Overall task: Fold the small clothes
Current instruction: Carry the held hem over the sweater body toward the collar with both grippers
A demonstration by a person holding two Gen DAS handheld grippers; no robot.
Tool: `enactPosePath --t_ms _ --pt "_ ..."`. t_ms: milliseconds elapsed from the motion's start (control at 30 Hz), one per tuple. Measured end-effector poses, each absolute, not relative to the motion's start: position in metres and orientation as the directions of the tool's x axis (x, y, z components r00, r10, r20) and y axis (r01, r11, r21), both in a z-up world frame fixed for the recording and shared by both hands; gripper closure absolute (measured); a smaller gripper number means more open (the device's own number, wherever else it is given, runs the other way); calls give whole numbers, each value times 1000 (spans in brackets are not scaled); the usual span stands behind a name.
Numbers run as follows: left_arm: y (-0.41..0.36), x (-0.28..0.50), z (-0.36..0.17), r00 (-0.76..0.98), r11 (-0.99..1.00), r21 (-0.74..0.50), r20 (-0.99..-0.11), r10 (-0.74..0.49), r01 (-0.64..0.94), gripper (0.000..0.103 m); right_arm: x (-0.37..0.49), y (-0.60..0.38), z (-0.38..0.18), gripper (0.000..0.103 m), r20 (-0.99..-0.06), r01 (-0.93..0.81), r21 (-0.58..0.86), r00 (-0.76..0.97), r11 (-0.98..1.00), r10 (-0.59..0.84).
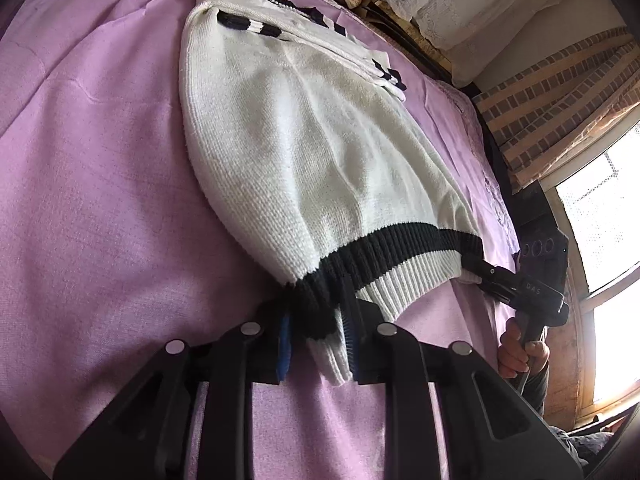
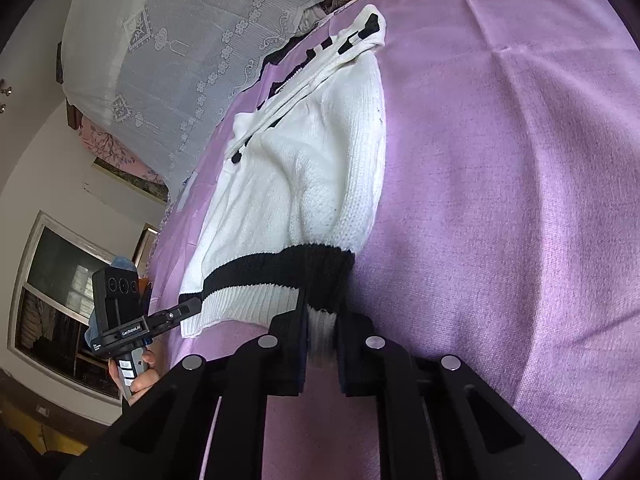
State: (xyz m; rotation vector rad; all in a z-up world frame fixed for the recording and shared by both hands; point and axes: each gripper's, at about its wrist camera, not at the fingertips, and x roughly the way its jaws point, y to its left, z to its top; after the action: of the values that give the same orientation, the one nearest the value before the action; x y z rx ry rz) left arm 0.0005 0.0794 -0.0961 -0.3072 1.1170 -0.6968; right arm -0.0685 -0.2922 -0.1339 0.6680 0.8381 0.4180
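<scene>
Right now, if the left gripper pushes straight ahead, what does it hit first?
The left gripper already pinches the sweater's black-striped hem; going on, it would probably bunch that knit against the purple bedspread.

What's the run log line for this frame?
left gripper: shut on sweater hem | right gripper: shut on hem | sweater: on purple sheet

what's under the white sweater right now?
The white sweater lies on the purple bedsheet, which shows all around it. Both sleeves are folded on top. Left gripper and right gripper pinch its striped hem. Anything beneath the body is covered.
</scene>
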Motion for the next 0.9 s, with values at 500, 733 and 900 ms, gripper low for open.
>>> enactPosePath --t_ms 500,733,900 --pt "84 40 -36 328 730 -562 -656 -680 390 92 -31 -301 -70 92 -432 -180 704 660 687 615" --pt "77 83 -15 372 749 -537 -653 -660 388 91 15 -311 -45 92 -402 -179 714 687 677 605" --pt "73 110 -11 387 770 -518 -667 -636 373 91 47 -313 -40 92 -411 -166 711 691 683 595"
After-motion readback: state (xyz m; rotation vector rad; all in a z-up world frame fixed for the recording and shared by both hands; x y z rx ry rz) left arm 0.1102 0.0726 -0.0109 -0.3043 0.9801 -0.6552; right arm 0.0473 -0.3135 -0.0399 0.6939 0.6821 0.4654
